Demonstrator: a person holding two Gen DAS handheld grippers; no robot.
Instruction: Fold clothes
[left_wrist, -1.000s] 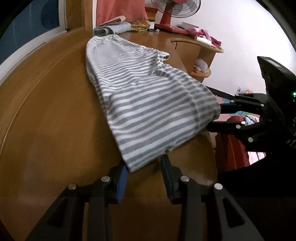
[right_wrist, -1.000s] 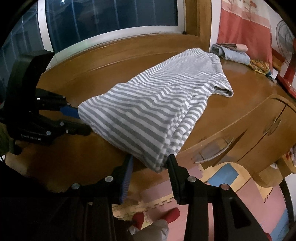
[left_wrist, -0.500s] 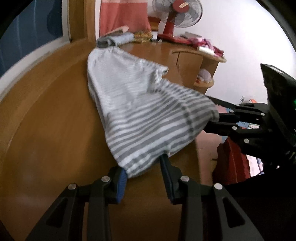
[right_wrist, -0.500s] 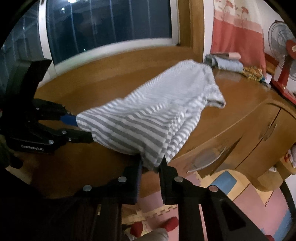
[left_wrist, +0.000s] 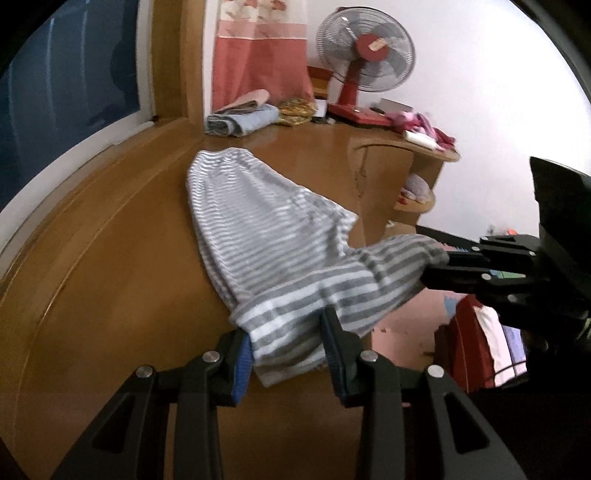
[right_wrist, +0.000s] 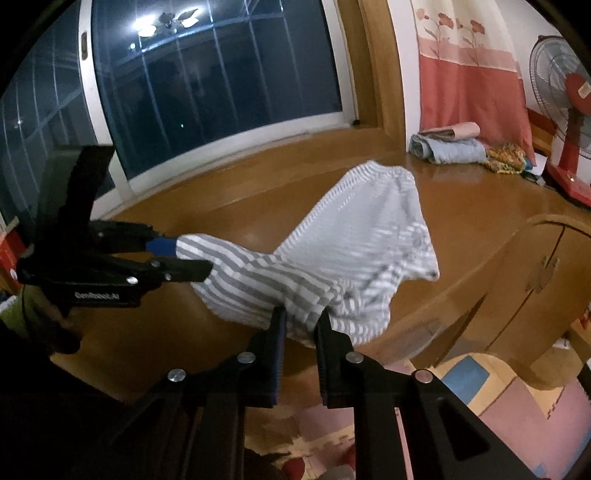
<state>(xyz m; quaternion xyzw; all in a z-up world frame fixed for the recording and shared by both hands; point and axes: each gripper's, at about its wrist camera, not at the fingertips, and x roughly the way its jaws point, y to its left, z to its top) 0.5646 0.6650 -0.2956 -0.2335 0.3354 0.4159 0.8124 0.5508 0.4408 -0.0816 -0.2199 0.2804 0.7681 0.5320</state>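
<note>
Lifting now: the left gripper (left_wrist: 286, 345) is pinching one near corner of the striped garment (left_wrist: 258, 221), the right gripper (right_wrist: 299, 325) the other, raising that hem off the wooden counter (left_wrist: 92, 258), carrying a fold forward.

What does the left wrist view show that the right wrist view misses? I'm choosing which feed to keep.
Only the left wrist view shows the pink clutter beside the fan's base and the corner shelf. Only the right wrist view shows the dark window and the cabinet door. Both show the striped garment pinched by the left gripper and right gripper, the folded clothes and the red fan.
</note>
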